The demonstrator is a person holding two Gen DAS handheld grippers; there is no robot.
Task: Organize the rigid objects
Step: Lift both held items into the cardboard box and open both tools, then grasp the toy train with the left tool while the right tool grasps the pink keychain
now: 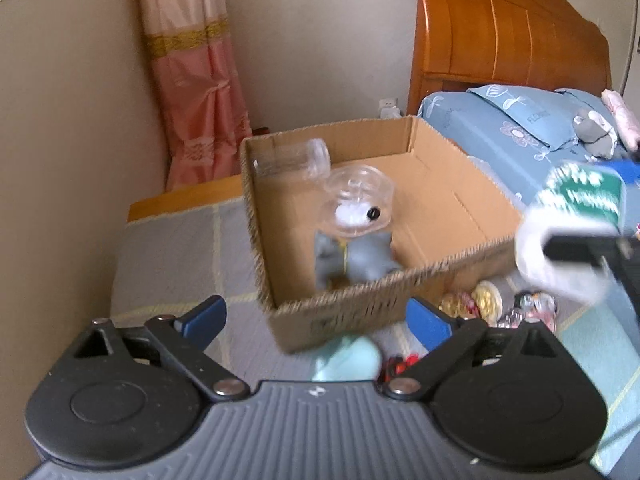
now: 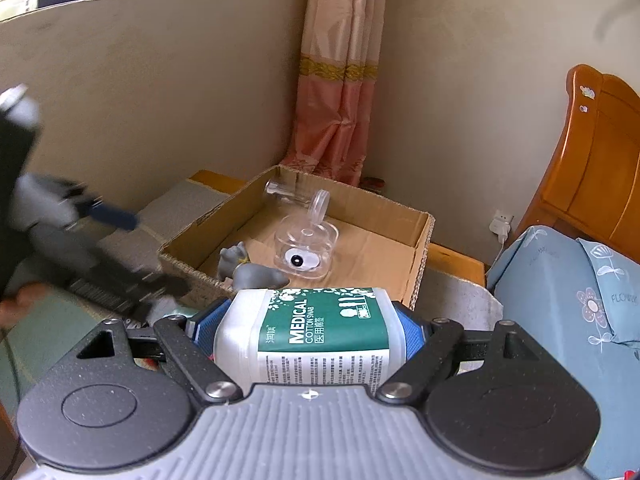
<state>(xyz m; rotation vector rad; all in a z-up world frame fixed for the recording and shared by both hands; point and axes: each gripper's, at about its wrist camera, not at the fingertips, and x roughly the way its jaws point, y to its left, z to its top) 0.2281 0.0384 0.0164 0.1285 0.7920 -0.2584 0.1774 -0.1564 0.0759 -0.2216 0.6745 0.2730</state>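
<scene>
My left gripper (image 1: 316, 320) stands open with nothing between its blue fingers, just in front of the near wall of a cardboard box (image 1: 352, 308). Inside the box are a clear plastic case with a googly eye (image 1: 358, 204), a clear jar on its side (image 1: 292, 160) and a grey toy figure (image 1: 356, 260). My right gripper (image 2: 308, 320) is shut on a white tub with a green "medical cotton swab" label (image 2: 320, 332), held near the box's (image 2: 418, 276) front corner. The left wrist view shows that tub (image 1: 576, 196) blurred at the right.
A gold-lidded jar (image 1: 490, 300), small shiny items (image 1: 532, 308) and a mint-green object (image 1: 348, 360) lie on the grey mat in front of the box. A bed with blue bedding (image 2: 560, 292) and a wooden headboard (image 1: 500, 32) is at the right. Wall and curtain (image 2: 336, 112) stand behind.
</scene>
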